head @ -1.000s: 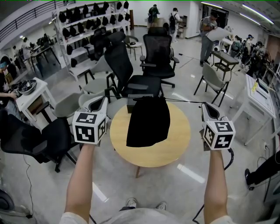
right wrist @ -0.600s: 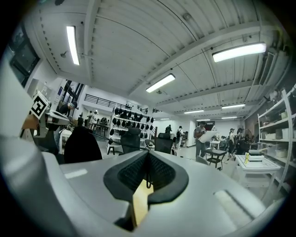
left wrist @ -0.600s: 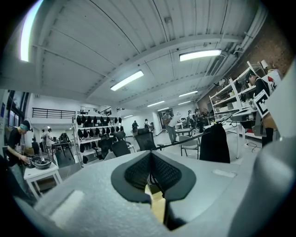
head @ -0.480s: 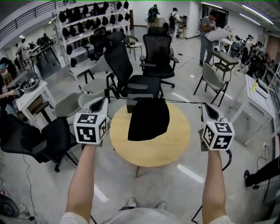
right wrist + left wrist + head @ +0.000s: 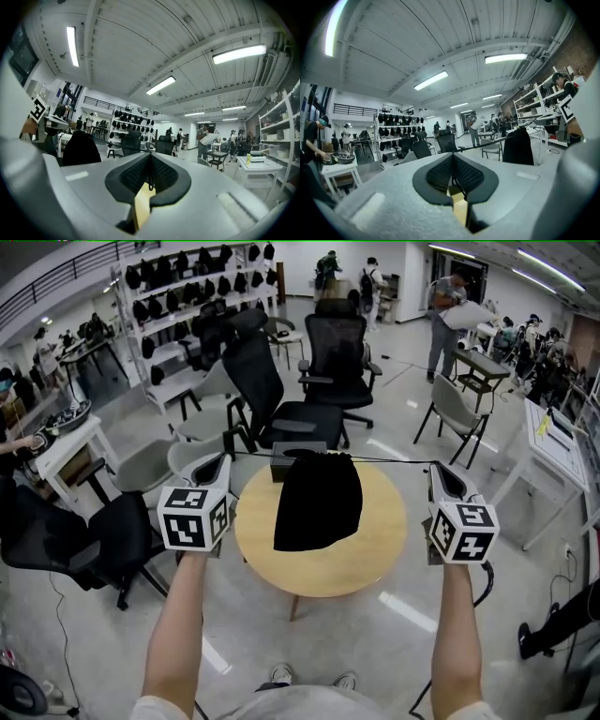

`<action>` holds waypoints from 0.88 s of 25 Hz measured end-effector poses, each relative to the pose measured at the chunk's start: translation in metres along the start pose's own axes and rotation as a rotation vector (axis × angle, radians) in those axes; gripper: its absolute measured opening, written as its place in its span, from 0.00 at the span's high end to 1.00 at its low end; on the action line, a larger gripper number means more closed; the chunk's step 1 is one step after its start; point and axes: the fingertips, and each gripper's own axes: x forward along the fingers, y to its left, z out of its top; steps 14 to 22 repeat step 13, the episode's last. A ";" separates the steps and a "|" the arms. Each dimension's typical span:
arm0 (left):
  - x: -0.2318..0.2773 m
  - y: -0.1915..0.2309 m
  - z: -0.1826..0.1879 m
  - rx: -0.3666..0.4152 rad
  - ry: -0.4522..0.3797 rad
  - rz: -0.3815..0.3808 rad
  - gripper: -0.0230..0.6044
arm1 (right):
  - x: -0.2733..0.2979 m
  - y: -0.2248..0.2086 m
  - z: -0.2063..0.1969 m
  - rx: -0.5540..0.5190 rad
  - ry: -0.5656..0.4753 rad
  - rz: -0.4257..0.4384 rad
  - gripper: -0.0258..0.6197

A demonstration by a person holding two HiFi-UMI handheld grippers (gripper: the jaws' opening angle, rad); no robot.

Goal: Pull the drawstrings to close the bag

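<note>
Bag (image 5: 319, 507) and taut drawstrings (image 5: 398, 461) bar the table's (image 5: 375, 554) middle — chairs (image 5: 337, 352) crowd behind, near side open.

The head camera looks steeply down from above onto the round table (image 5: 323, 568) and black bag (image 5: 319, 502). Each gripper camera sits just behind its own jaws, facing level across the room. The left gripper view has the bag at right, the right gripper view at left; all three share the shelf rack (image 5: 178, 287).

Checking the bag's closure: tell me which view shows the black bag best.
Head view: the whole black bag, on its taut drawstring, against the round table. Both gripper views show it only small, off to one side.
</note>
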 end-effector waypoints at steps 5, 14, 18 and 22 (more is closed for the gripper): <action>0.002 0.000 -0.003 -0.006 0.002 -0.004 0.95 | 0.001 0.000 -0.001 -0.003 -0.001 -0.003 0.95; 0.002 -0.001 -0.006 -0.003 0.003 -0.008 0.95 | -0.001 0.001 -0.005 -0.011 0.003 -0.010 0.95; 0.002 -0.001 -0.006 -0.003 0.003 -0.008 0.95 | -0.001 0.001 -0.005 -0.011 0.003 -0.010 0.95; 0.002 -0.001 -0.006 -0.003 0.003 -0.008 0.95 | -0.001 0.001 -0.005 -0.011 0.003 -0.010 0.95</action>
